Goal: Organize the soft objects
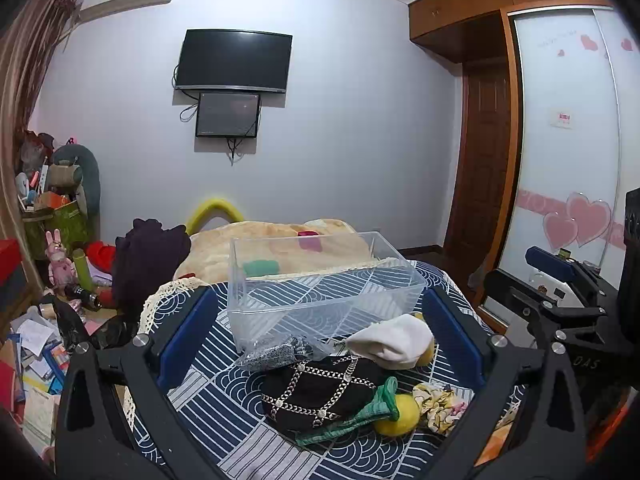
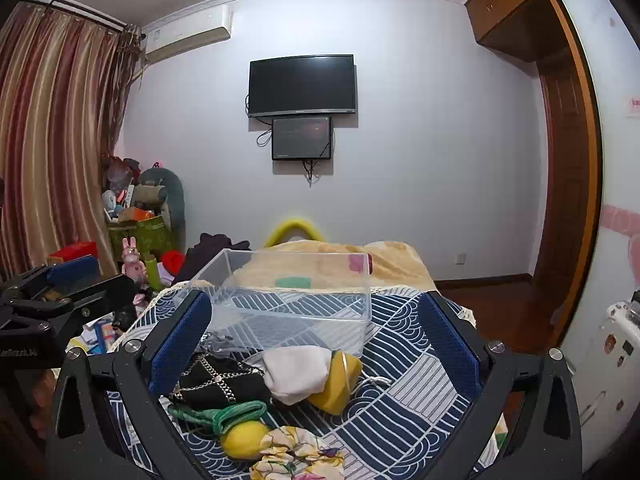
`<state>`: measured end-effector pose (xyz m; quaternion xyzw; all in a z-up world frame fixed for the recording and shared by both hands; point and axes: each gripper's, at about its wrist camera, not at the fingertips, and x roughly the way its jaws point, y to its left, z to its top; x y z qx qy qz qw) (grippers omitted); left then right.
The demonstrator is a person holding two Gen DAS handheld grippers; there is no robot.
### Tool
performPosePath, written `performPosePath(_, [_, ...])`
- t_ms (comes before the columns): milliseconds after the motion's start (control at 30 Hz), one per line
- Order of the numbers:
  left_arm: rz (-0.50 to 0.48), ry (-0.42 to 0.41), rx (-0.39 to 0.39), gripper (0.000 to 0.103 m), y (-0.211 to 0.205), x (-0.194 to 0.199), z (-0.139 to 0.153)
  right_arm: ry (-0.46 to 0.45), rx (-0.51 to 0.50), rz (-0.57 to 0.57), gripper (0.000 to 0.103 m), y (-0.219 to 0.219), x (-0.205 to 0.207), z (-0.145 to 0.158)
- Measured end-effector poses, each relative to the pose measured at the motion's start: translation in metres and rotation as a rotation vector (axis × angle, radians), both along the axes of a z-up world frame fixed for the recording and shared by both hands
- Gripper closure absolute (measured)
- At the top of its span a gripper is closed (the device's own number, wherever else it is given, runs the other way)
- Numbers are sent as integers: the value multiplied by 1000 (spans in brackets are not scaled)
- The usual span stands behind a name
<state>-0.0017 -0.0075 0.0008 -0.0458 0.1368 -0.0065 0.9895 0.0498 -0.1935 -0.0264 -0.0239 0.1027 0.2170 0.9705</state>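
A clear plastic bin (image 1: pixel 320 280) (image 2: pixel 296 300) stands empty on the patterned bedspread (image 1: pixel 224 432) (image 2: pixel 408 392). In front of it lies a pile of soft things: a white cloth (image 1: pixel 392 340) (image 2: pixel 294 372), a black pouch with chain trim (image 1: pixel 320 392) (image 2: pixel 220 380), a grey sparkly cloth (image 1: pixel 272 354), a green cloth (image 1: pixel 360 416) (image 2: pixel 232 414), yellow balls (image 1: pixel 398 414) (image 2: pixel 242 438) (image 2: pixel 338 380) and a floral scrunchie (image 1: pixel 438 406) (image 2: pixel 298 454). My left gripper (image 1: pixel 320 332) is open above the pile, empty. My right gripper (image 2: pixel 316 340) is open above it too, empty.
A beige blanket (image 1: pixel 280 244) (image 2: pixel 360 256) lies on the bed behind the bin. Toys, boxes and papers clutter the floor at left (image 1: pixel 48 320) (image 2: pixel 132 248). A wardrobe (image 1: pixel 560 160) and a door (image 2: pixel 568 184) stand at right. Each gripper shows in the other's view (image 1: pixel 568 292) (image 2: pixel 52 292).
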Motion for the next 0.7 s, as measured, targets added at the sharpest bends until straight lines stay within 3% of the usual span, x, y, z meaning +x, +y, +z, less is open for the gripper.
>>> performPosePath(700, [1,-9,6,0,0,-3,2,1,7,9,0,0,-3,4])
